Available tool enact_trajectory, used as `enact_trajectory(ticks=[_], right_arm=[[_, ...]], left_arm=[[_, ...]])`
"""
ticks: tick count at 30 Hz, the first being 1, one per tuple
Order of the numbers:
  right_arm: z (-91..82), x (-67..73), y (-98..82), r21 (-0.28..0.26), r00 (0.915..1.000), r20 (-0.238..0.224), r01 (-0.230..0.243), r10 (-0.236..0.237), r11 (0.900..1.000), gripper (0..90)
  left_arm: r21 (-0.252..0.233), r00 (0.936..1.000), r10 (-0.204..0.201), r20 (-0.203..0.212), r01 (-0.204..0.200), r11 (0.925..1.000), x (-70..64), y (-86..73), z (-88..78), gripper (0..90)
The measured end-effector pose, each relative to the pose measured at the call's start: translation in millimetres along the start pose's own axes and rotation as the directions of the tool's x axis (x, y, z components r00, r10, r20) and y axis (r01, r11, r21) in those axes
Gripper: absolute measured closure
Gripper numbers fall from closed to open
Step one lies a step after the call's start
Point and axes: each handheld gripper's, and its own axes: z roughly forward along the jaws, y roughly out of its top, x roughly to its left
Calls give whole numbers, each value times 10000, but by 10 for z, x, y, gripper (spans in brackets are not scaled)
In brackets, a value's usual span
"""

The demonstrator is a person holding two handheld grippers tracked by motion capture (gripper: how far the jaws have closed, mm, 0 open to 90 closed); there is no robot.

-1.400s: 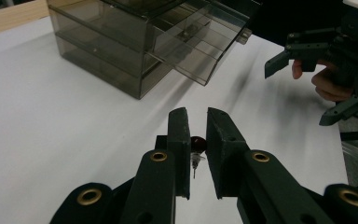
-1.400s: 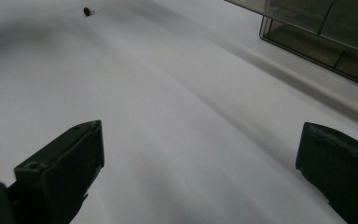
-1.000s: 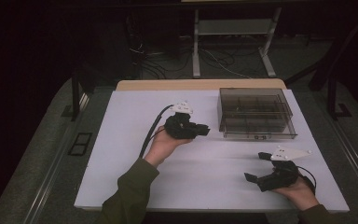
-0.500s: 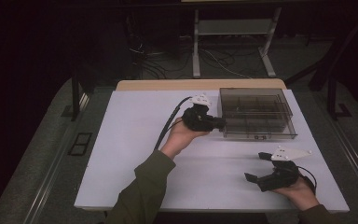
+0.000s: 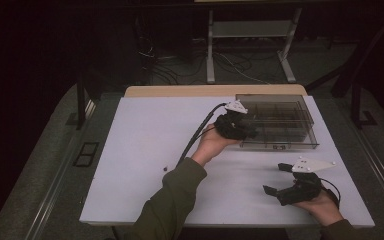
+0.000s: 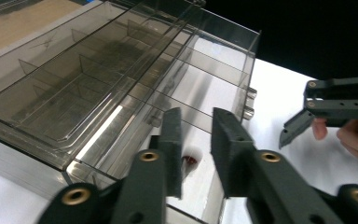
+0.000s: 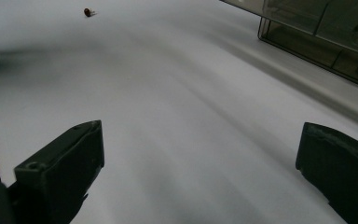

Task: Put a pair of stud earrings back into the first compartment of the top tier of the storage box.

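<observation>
Bead point(image 6: 189, 161), judged light, hard and roll-prone, best pinched across its middle, was seen in the box point(image 5: 300, 145) beneath the left gripper point(image 6: 196, 116), whose empty jaws had just been opening, while the right gripper point(image 5: 275, 178) was held wide.

No readable text, label or number anywhere; the dim high view might hide small print.

This looks like a lab or test room, not a home. A plain white surface point(image 5: 145, 150) stands in a dark room with a grey floor, and at the top of the frame loose cables point(image 5: 240, 67) lie on the floor by the legs of a metal stand point(image 5: 250, 45).
</observation>
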Motion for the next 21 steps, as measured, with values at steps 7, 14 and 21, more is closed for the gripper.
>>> enact_trajectory(ticks=[7,14,21], right_arm=[[-4,-5,-2,-15,10000,13,10,-10,10000,5],[4,5,3,58,10000,9,14,-14,10000,5],[10,4,0,80,10000,33,-9,9,10000,5]], left_arm=[[-172,9999,-30,-141,28,9998,23,-21,-141,573],[-151,9992,-147,-359,142,9998,5,-124,-395,460],[-38,9961,-200,-864,197,9998,-21,-298,-673,365]])
